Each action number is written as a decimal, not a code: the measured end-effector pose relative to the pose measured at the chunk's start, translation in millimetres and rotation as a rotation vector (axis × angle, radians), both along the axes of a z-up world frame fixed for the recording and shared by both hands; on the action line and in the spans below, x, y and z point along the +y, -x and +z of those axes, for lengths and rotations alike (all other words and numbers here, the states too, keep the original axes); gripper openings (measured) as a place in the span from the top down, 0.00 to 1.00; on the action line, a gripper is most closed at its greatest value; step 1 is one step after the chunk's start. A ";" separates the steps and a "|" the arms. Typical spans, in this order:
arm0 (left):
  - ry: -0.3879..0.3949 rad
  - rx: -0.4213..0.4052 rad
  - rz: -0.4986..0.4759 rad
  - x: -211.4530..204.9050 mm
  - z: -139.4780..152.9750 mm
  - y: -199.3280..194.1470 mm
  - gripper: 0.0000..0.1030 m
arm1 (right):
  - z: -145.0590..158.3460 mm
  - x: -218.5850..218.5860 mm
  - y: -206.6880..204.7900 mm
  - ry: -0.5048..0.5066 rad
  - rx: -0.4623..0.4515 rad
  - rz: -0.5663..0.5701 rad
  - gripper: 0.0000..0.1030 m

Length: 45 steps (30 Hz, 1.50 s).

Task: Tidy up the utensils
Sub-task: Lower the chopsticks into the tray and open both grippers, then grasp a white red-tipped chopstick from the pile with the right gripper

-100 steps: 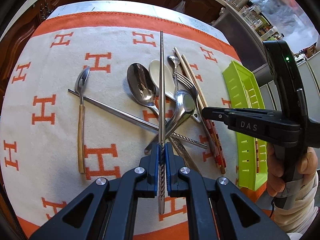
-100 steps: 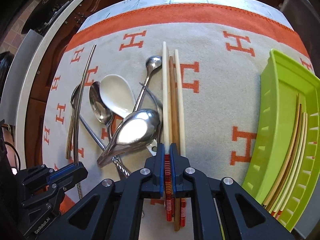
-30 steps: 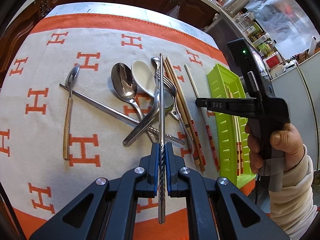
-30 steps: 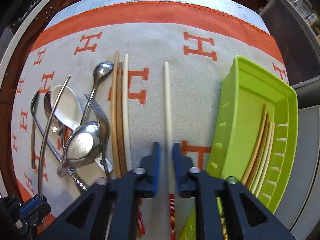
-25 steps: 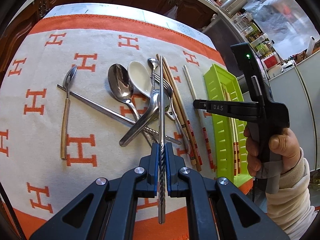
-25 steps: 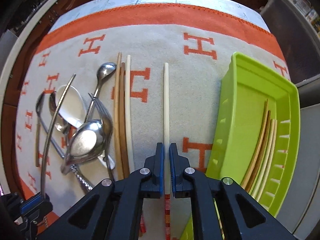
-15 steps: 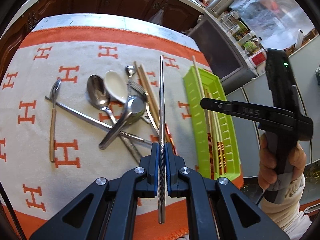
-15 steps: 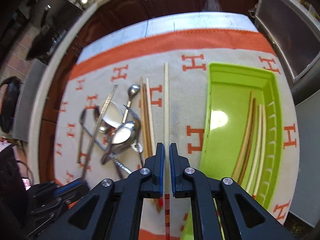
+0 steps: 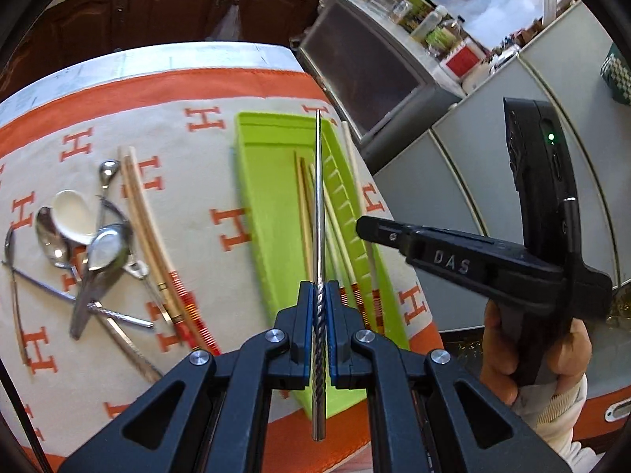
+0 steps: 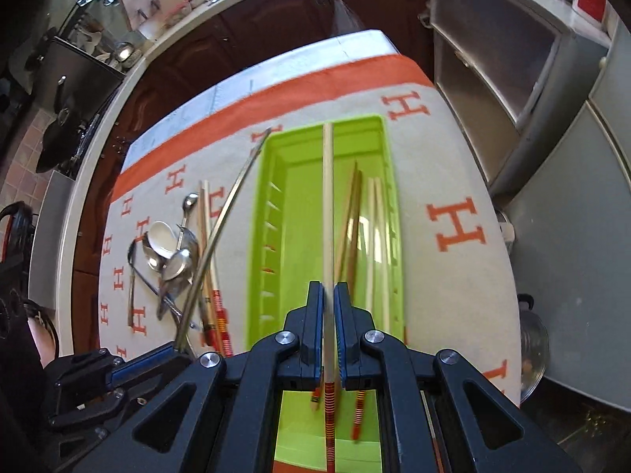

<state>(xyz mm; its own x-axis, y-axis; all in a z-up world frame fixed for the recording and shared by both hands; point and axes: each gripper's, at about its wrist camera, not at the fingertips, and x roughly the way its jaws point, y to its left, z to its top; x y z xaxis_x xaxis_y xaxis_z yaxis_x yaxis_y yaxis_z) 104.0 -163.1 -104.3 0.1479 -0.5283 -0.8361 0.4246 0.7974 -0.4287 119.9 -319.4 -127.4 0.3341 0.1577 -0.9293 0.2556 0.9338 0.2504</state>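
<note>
Left wrist view, left to right: loose spoons and chopsticks lie heaped on the patterned cloth; the green tray already holds several chopsticks. The left gripper is clamped on a metal chopstick, held near its twisted butt end above the tray. At far right the right gripper appears side-on. Right wrist view: the metal chopstick slants over the heap, and the right gripper is closed on a pale wooden chopstick just ahead of its striped end, over the tray's middle. Judged handling: both sticks are stiff and light; the smooth steel looks prone to slipping, so its twisted section suits gripping. Only the left wrist view shows the person's hand; only the right wrist view shows the tray floor end to end.
</note>
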 end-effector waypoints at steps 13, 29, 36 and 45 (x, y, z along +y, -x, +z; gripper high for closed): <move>-0.108 -0.012 0.013 -16.0 -14.5 15.1 0.70 | -10.6 -23.5 12.6 -0.023 -0.038 -0.080 0.83; -0.230 -0.162 0.256 79.8 11.9 24.7 0.41 | 7.5 12.1 42.6 -0.040 -0.088 -0.002 0.82; -0.227 -0.084 0.378 132.7 1.5 15.1 0.33 | 3.7 33.2 31.8 -0.056 -0.074 0.064 0.82; -0.206 -0.051 0.455 166.4 -12.3 14.2 0.33 | 0.7 87.3 2.7 -0.068 -0.034 0.191 0.82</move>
